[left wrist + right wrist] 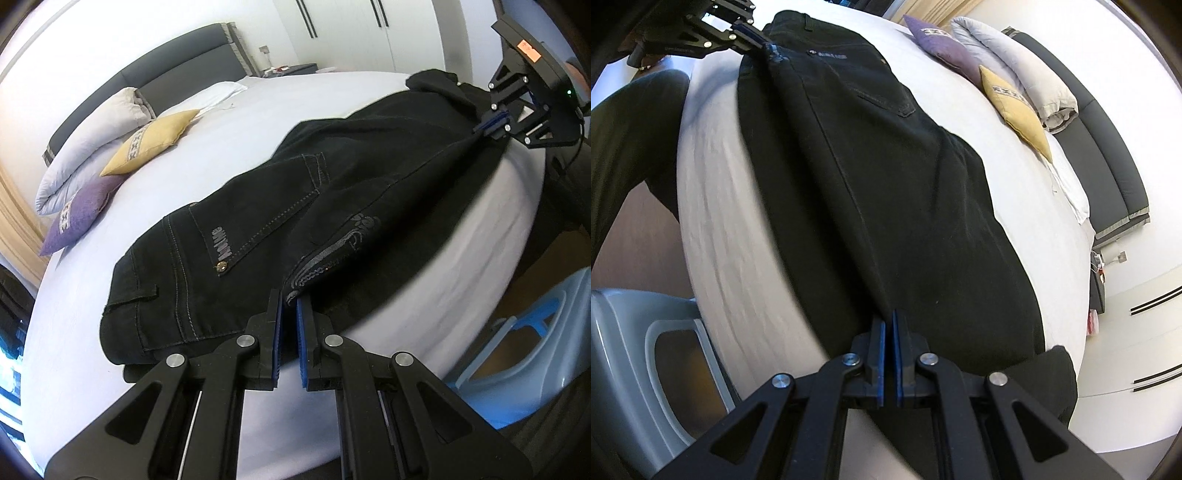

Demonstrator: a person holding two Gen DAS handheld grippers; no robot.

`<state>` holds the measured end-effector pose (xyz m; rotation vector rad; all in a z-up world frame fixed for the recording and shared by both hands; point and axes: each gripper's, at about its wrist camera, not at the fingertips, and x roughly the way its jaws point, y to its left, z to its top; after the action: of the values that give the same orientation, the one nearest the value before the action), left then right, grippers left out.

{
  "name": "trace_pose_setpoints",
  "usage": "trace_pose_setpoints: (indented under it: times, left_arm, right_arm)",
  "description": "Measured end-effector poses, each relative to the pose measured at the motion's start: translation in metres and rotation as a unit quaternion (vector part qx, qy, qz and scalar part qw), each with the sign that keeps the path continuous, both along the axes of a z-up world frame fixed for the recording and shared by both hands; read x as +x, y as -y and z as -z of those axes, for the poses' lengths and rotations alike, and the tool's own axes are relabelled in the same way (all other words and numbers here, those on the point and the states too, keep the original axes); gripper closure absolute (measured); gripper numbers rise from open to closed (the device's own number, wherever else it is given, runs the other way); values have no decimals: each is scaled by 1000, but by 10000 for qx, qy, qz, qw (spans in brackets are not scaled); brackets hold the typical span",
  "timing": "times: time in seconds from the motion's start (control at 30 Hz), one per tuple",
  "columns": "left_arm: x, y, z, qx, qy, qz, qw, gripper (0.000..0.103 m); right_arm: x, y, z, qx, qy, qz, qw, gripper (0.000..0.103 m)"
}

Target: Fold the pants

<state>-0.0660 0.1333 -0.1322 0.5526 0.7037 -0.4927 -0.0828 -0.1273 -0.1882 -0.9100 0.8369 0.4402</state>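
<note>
Black pants (258,221) lie lengthwise along the near edge of a white bed (229,122), one leg folded over the other, back pocket up. My left gripper (289,299) is shut on the waistband edge of the pants. My right gripper (888,317) is shut on the near edge of the pants (886,184) lower down the leg. Each gripper shows in the other's view: the right gripper (489,127) at the far end, the left gripper (764,46) at the waistband. The fabric is stretched taut between them.
A purple cushion (79,214), a yellow cushion (151,142) and a folded white duvet (92,140) lie by the dark headboard (177,55). A pale blue plastic stool (532,339) stands on the floor beside the bed. My leg (628,122) is close to the mattress edge.
</note>
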Motion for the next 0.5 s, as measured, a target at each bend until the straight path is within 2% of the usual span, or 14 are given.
trace_pose_setpoints:
  times: [0.37,0.5]
  left_arm:
    - [-10,5,-4,153,-19,245,9996,97]
    - [-9,9,8,299,-65,267,9992,96]
  right_arm:
    - [-16,1,4,-50,101,106,9999,98]
    - [-18,1,11,-75,95,136,9998,98]
